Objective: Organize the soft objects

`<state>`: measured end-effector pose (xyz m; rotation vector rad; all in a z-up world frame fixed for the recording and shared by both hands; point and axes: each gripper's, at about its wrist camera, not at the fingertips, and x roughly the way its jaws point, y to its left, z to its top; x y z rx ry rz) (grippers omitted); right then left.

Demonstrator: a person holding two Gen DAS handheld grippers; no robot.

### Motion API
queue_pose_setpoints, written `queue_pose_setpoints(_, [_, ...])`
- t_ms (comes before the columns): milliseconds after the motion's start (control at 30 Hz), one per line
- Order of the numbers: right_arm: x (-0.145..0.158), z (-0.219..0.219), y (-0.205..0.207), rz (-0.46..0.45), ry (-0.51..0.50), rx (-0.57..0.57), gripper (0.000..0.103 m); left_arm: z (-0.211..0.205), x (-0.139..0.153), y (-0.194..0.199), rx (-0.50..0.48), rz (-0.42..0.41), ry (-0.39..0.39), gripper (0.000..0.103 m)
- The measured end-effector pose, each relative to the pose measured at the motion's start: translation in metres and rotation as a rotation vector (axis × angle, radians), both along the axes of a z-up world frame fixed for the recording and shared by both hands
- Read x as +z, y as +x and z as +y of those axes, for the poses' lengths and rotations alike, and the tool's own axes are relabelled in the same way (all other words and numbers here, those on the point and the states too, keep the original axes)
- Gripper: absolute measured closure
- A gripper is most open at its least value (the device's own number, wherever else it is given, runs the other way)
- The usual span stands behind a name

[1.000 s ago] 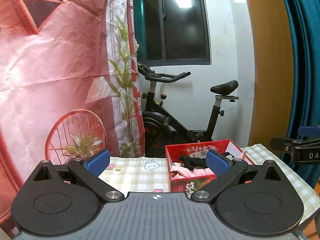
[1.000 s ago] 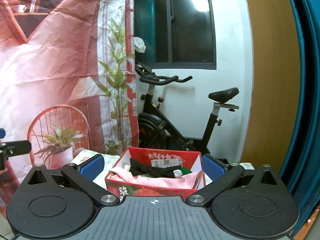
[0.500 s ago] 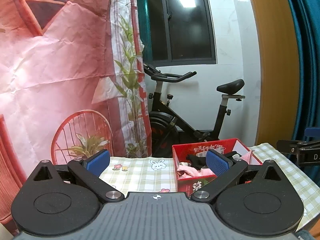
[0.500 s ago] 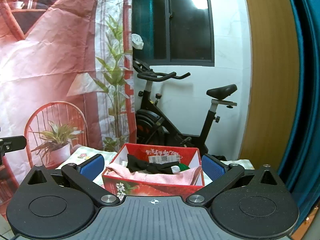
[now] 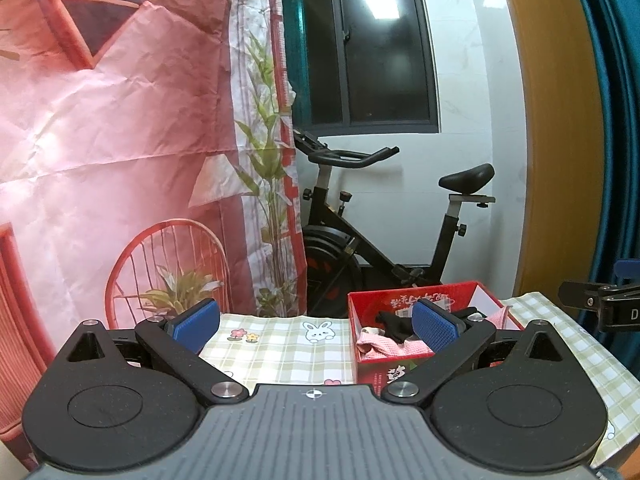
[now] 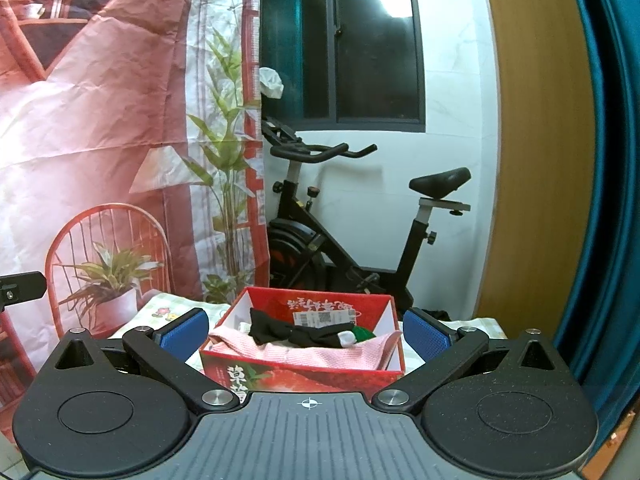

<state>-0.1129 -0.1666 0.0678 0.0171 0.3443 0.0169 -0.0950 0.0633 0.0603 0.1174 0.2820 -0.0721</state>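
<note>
A red cardboard box stands on the checked tablecloth. Inside it lie a pink cloth, a black cloth and a small green and white item. My right gripper is open, level with the box, its blue pads to either side of it and nothing between them. In the left wrist view the same box sits to the right, partly behind the right blue pad. My left gripper is open and holds nothing. The right gripper's tip shows at the right edge.
A black exercise bike stands behind the table below a dark window. A pink printed backdrop hangs on the left. A wooden panel and a teal curtain are on the right.
Both views have shifted a little: the left gripper swung left so the box sits further right in its view, and the right gripper edged closer and higher over the box. Both stayed open.
</note>
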Motion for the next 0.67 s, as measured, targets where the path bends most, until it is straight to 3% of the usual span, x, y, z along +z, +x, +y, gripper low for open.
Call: queue_pose_setpoints(667, [-0.0044,-0.001,0.001,0.006,0.002,0.003,0.0,-0.0041,-0.0007,0.0013,0.005,0.011,-0.019,0.0])
